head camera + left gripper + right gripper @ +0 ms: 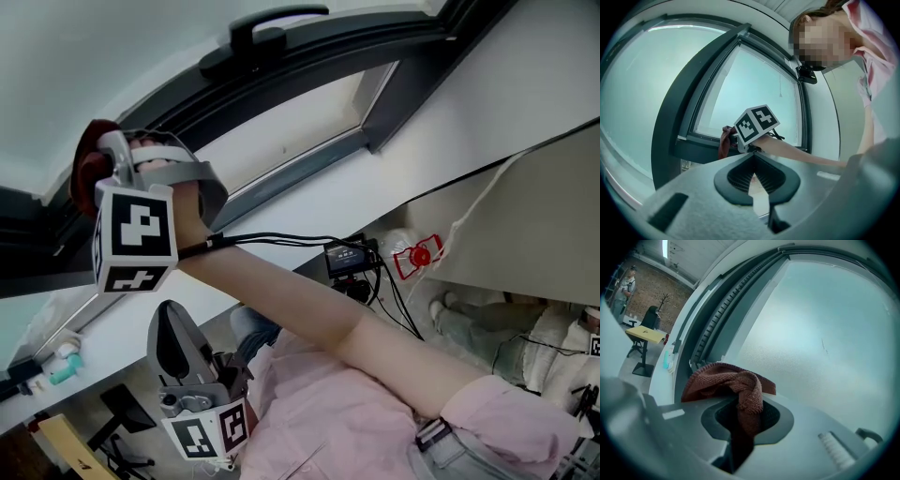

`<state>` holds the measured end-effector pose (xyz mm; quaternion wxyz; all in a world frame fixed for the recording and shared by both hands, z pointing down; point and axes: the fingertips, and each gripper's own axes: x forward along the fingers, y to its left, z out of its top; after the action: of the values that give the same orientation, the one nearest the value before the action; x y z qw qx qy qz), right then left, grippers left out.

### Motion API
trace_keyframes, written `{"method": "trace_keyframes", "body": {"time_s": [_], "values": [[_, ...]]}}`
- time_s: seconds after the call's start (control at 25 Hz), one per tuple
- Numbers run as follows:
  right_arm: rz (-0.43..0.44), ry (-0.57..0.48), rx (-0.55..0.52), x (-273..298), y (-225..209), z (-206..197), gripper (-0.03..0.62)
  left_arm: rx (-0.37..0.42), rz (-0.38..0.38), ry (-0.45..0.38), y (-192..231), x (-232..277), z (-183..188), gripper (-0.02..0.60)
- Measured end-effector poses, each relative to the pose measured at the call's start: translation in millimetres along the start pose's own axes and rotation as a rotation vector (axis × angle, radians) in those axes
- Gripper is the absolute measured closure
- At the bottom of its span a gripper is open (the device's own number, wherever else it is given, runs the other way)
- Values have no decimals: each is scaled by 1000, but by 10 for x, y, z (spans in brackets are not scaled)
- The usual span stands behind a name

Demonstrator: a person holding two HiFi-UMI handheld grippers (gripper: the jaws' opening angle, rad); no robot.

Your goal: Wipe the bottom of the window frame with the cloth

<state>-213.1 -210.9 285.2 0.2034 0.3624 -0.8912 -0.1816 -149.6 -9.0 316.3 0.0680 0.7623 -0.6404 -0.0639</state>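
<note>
The right gripper (pixel 746 411) clamps the red-brown cloth (pixel 731 378) at the dark window frame (pixel 707 331); the left gripper (pixel 753 164) is closed and empty.

Left gripper (pixel 753 156) in the foreground, jaw tips meeting with nothing between them. Beyond it is the right gripper (pixel 737 143), marker cube (pixel 756 123) uppermost, with a reddish-brown cloth (pixel 724 143) at its tip against the dark window frame (pixel 693 146). A bare forearm (pixel 801 152) leads off to the right.
</note>
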Motion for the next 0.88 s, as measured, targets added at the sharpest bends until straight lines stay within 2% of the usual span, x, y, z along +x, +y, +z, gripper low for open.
{"method": "trace_keyframes", "body": {"time_s": [0.32,0.88], "values": [[10,-11,-16,-24,12,6,537,-5,-24,19,-127,71,-27,581],[40,-7,-2,-57,-4,-3,537,-23,-48,-10,-110,54,42,581]]}}
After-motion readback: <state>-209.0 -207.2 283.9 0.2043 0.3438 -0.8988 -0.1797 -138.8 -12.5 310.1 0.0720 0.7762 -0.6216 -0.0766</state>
